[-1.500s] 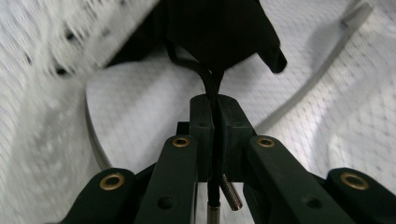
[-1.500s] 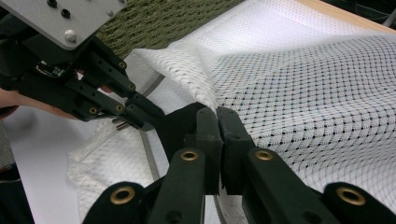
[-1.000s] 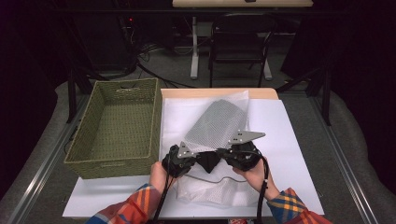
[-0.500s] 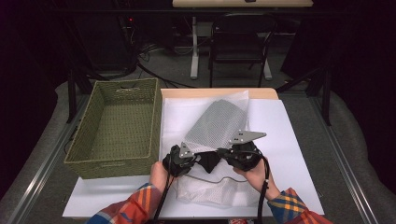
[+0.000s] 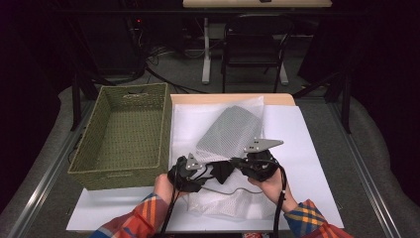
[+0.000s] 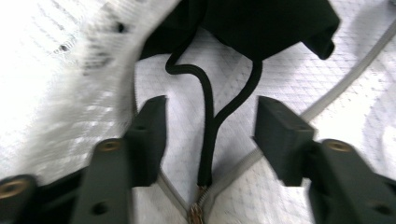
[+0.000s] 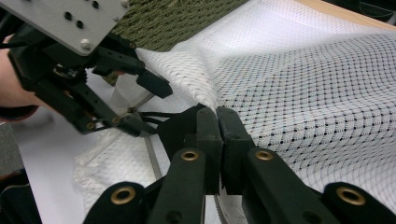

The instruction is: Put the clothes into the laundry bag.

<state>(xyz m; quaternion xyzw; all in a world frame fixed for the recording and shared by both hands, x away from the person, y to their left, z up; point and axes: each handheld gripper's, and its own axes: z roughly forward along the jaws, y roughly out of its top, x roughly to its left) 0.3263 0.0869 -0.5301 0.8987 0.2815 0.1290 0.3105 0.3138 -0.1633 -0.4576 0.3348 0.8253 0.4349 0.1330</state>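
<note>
The white mesh laundry bag [image 5: 233, 144] lies on the white sheet [image 5: 307, 148] that covers the table, just right of the green woven basket [image 5: 126, 131], and both grippers meet at its near end. From the high view I read the layout: the bag's grey-looking upper part slopes away from me, its crumpled white lower part spreads toward the person, and a dark cloth [image 5: 221, 169] sits between the two grippers.

The left gripper view gives me what the high view cannot — a black cord [image 6: 208, 135] loops out from under the dark cloth [image 6: 261, 23] and runs down to a metal zip pull [image 6: 195, 212] on the bag's grey zip tape. The cord lies between the jaws of the left gripper [image 6: 210, 135], but they stand apart and clear of it; they have just been opening.

The right gripper view shows the right gripper [image 7: 218, 140] with its jaws pressed together, pinching the mesh at the edge of the dark cloth. Farther off in that view I see the left gripper [image 7: 140, 105] with its grey plate, jaws parted over the zip.

In the high view, both forearms in plaid sleeves come in low. The left hand [image 5: 163, 186] angles its gripper [image 5: 205, 171] rightward, and the right hand [image 5: 272, 186] angles its gripper [image 5: 235, 163] leftward — tips close together.
</note>
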